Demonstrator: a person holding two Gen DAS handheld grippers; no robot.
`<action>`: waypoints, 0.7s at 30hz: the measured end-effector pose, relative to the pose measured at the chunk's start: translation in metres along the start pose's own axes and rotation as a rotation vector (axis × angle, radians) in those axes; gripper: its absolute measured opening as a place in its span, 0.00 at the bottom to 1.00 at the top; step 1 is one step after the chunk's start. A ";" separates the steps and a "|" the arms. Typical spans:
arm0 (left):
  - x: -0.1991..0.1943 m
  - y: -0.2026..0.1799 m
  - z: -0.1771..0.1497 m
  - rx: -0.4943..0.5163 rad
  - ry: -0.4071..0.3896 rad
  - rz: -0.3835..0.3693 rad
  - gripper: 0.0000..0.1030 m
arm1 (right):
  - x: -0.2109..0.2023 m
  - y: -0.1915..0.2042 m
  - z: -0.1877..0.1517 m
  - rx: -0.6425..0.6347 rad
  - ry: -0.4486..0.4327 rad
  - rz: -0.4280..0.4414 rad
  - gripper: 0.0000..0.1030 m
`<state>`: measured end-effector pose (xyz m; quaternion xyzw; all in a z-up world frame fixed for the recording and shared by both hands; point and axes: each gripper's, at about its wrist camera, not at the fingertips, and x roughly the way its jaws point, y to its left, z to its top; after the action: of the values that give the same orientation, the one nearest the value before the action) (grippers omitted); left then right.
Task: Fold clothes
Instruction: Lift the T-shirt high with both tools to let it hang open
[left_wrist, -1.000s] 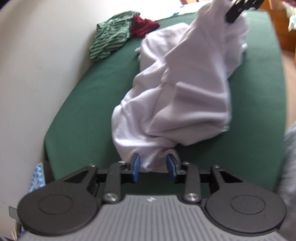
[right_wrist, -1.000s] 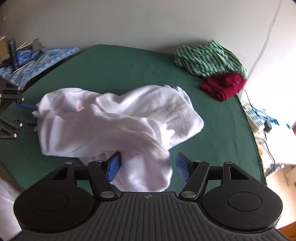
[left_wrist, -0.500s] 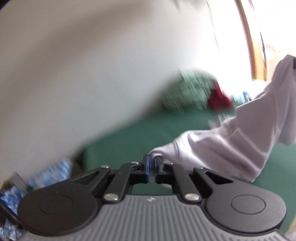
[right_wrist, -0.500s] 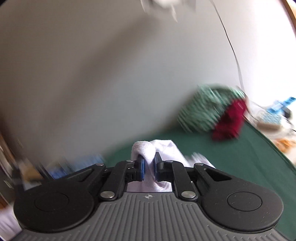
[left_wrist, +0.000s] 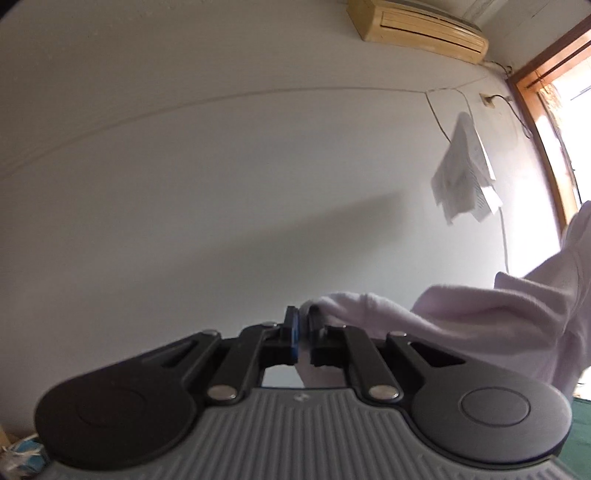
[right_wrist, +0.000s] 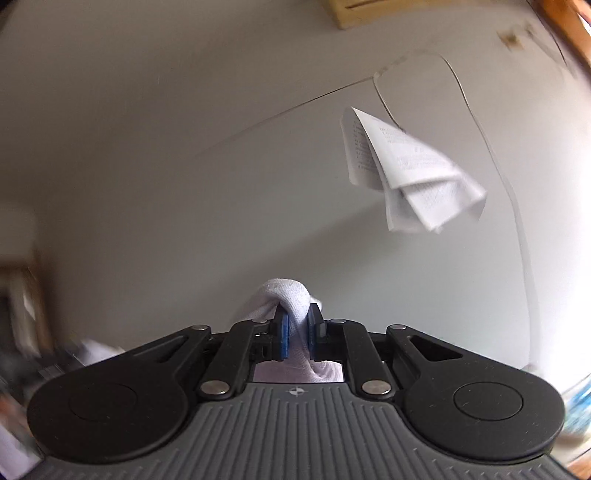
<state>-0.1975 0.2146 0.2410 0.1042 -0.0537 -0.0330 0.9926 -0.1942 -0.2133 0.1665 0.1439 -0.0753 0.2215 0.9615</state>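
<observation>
A white garment (left_wrist: 491, 317) hangs in the air, gripped at two places. My left gripper (left_wrist: 303, 332) is shut on one edge of it, and the cloth stretches away to the right and up out of frame. In the right wrist view my right gripper (right_wrist: 298, 328) is shut on a bunched fold of the same white garment (right_wrist: 288, 295), which bulges above the blue pads (right_wrist: 282, 338). Both grippers point about level at the pale wall. Only a sliver of the green table (left_wrist: 580, 432) shows, low at the right of the left wrist view.
A pale wall (left_wrist: 221, 166) fills both views. Folded papers (right_wrist: 410, 177) hang on it from a cable (left_wrist: 439, 125). An air conditioner (left_wrist: 417, 29) sits high up, and a wooden door frame (left_wrist: 546, 129) stands at the right. Clutter is blurred at the left (right_wrist: 22, 325).
Both grippers closed on the white garment as it lay on the green table, then rose and tilted up. The views swung from the table to the wall, with the garment lifted.
</observation>
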 end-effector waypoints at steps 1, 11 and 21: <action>-0.003 0.000 0.006 0.001 -0.011 0.017 0.06 | 0.000 -0.004 0.005 0.021 -0.003 0.051 0.10; -0.012 -0.031 0.053 0.054 -0.063 0.212 0.06 | 0.019 -0.034 0.041 0.013 -0.006 0.192 0.10; 0.180 -0.072 -0.042 0.106 0.348 0.319 0.06 | 0.162 -0.103 -0.044 -0.042 0.308 -0.028 0.10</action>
<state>-0.0184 0.1386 0.2034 0.1503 0.1006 0.1455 0.9727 -0.0002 -0.2224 0.1336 0.0893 0.0705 0.2258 0.9675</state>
